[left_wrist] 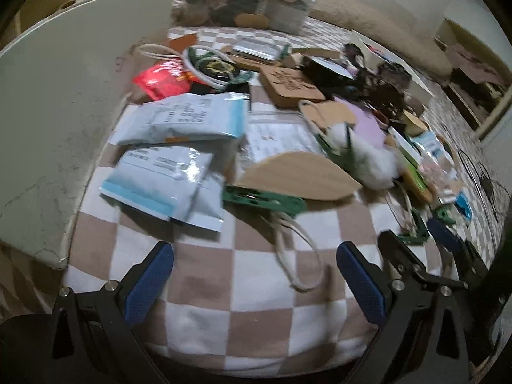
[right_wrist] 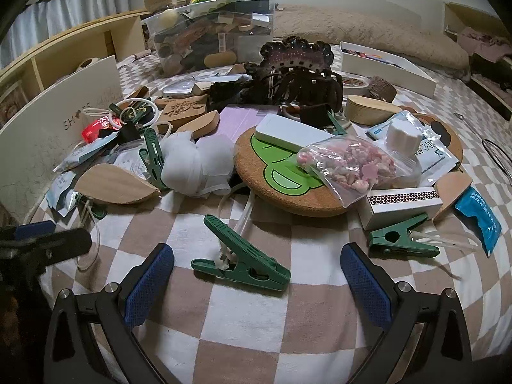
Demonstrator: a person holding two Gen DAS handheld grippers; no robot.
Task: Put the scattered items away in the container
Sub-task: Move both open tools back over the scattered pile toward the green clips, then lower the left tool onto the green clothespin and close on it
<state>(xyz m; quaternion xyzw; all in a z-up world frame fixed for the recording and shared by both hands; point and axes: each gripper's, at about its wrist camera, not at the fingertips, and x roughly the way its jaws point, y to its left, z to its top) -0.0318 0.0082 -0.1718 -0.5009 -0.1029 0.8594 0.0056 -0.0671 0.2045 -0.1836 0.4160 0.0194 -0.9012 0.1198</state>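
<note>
so, both hands low over the checked blanket [right_wrist: 256,313], ready to pick up. right gripper [right_wrist: 256,280] wide, holding nothing, with a green clip [right_wrist: 243,260] lying just past the blue pads [right_wrist: 148,283], probably the next grab. left gripper [left_wrist: 256,283] wide too, also empty, above a loop of white cord [left_wrist: 297,256]. more stuff spread out beyond: blue packets [left_wrist: 166,182], a wooden leaf shape [right_wrist: 116,185], a cork mat [right_wrist: 288,172] with a bag of pink bits [right_wrist: 348,163] on it, a matchbox [right_wrist: 404,204]. clear tub [right_wrist: 211,28] sitting far back, already stuffed full. lots left to tidy. clip lying flat, so needs a low pinch from both sides.
</note>
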